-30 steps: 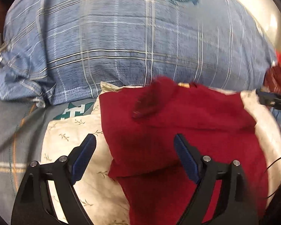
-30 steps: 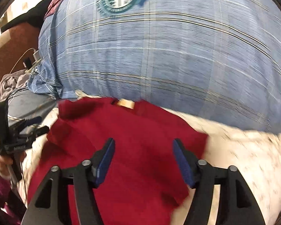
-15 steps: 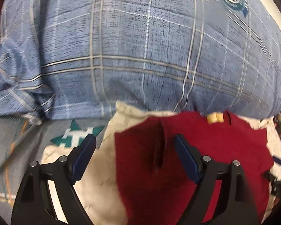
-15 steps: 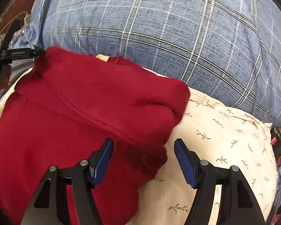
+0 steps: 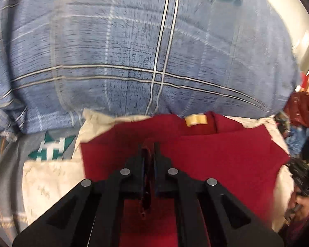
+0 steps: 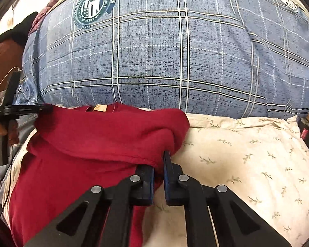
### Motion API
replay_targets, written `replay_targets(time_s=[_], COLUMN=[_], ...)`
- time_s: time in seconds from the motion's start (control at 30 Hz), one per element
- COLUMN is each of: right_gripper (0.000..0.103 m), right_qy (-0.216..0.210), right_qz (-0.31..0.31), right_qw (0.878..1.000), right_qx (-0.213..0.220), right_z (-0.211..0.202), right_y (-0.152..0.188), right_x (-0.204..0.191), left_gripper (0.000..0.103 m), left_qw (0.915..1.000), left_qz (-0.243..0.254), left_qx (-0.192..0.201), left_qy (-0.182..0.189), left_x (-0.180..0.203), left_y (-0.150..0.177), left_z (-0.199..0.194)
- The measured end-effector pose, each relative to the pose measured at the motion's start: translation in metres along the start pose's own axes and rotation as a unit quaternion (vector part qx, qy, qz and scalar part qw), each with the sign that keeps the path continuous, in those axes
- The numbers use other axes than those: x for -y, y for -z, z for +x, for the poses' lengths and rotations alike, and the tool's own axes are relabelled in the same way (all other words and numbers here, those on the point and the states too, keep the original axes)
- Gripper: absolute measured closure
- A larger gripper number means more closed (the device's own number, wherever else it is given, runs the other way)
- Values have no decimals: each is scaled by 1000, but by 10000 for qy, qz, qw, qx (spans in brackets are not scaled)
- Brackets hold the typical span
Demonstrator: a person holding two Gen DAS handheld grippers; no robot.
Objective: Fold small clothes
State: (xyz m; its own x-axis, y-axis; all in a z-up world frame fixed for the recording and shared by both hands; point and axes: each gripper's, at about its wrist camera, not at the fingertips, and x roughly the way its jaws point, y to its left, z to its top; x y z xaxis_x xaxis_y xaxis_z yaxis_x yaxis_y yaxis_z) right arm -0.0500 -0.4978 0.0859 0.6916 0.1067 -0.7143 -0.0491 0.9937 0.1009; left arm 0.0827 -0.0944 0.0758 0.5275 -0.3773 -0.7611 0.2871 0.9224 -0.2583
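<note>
I'm clamping both tongs, left [image 5: 150,150] and right [image 6: 161,162], on the red shirt [image 6: 105,131] atop the pillow [image 6: 247,154], mid-fold; next, carrying its top edge over evenly.

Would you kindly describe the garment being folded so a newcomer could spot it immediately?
Find the big blue plaid pillow; in front of it lies a cream leaf-print pillow. Spread over that is the red garment, the only plain deep-red cloth there, with a small tan neck label, pinched by both grippers.

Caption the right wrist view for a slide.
Right gripper shut on the dark red knit garment, lying on a cream leaf-print pillow.
</note>
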Motion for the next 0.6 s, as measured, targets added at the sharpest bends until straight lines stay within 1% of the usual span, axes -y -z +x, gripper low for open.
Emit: replay_targets(time_s=[0.07,0.1,0.13,0.17,0.2,0.27,0.33,0.37,0.4,0.5,0.57,0.6], right_gripper=[96,96,88,77,73,61,52,49,48,45,31,31], right_qy=[81,88,106,161,204,178,169,150,129,28,-226,-325], right_qz=[6,18,66,146,248,456,780,867,900,1148,1414,1638], right_qw=[9994,9980,9957,9949,9954,9968,9964,9959,9956,9929,9882,9830], right_qx=[-342,-631,-922,-980,-900,-632,-286,-202,-206,-309,-537,-766], right_z=[14,23,31,29,20,1,-16,-16,-13,13,41,63], right_y=[10,16,21,23,21,14,2,-6,-13,-35,-44,-48], right_x=[3,5,7,8,10,14,21,23,22,26,37,43], left_gripper=[99,99,99,98,94,85,66,61,56,56,53,48], left_qw=[9999,9997,9995,9992,9988,9986,9979,9974,9971,9966,9969,9972], left_qz=[-122,-187,-223,-244,-271,-267,-288,-351,-429,-464,-358,-296], left_qx=[-88,-129,-182,-257,-287,-197,-36,90,206,313,344,335], left_qy=[-49,-80,-128,-207,-306,-422,-581,-616,-592,-613,-610,-605], left_x=[-6,-9,-10,-13,-15,-14,-14,-14,-14,-10,-4,-1], left_y=[15,21,26,27,31,32,32,31,30,30,32,34], left_z=[-3,0,4,10,14,11,2,-5,-11,-22,-24,-24])
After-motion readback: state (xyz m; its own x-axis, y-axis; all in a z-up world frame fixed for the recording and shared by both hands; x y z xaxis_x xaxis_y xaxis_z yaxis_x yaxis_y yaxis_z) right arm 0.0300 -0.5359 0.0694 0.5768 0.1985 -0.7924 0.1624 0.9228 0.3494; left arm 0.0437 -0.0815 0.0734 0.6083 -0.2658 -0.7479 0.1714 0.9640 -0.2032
